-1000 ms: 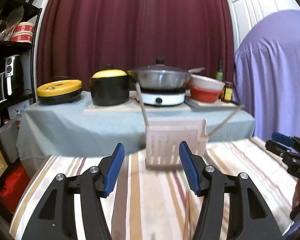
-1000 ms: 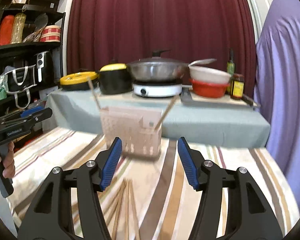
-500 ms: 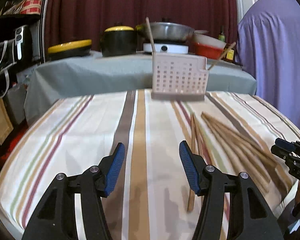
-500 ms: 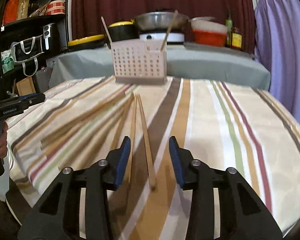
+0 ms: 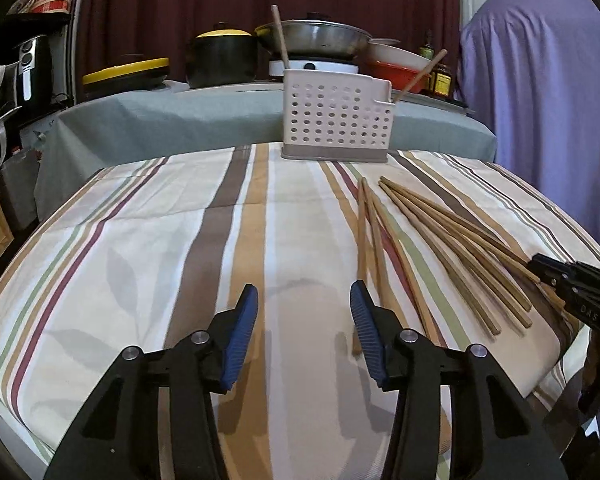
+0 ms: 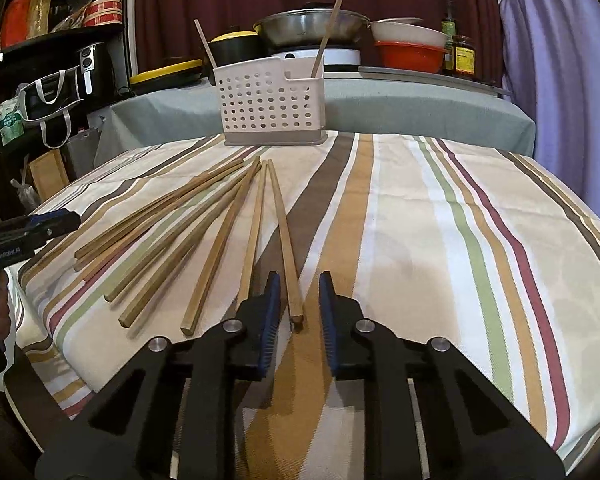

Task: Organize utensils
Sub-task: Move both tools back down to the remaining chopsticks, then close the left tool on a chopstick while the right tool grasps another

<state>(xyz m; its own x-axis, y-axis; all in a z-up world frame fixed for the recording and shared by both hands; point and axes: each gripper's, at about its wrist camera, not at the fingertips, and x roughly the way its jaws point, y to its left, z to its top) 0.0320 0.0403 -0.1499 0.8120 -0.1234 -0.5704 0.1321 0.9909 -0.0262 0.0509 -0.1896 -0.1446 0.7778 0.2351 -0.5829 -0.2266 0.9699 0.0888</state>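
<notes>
Straddling the near end of one long square-sided wooden chopstick (image 6: 283,236), the right gripper (image 6: 299,308) sits low over the striped tablecloth (image 6: 440,240), its blue-padded fingers narrowed around the stick with gaps on both sides. The stick's long axis runs straight away from the fingers toward the white perforated plastic utensil caddy (image 6: 272,106) at the table's far edge. More loose wooden chopsticks (image 6: 160,236) fan out to its left. The left gripper (image 5: 303,316) is farther off, hovering over bare cloth with fingers spread wide, empty.
</notes>
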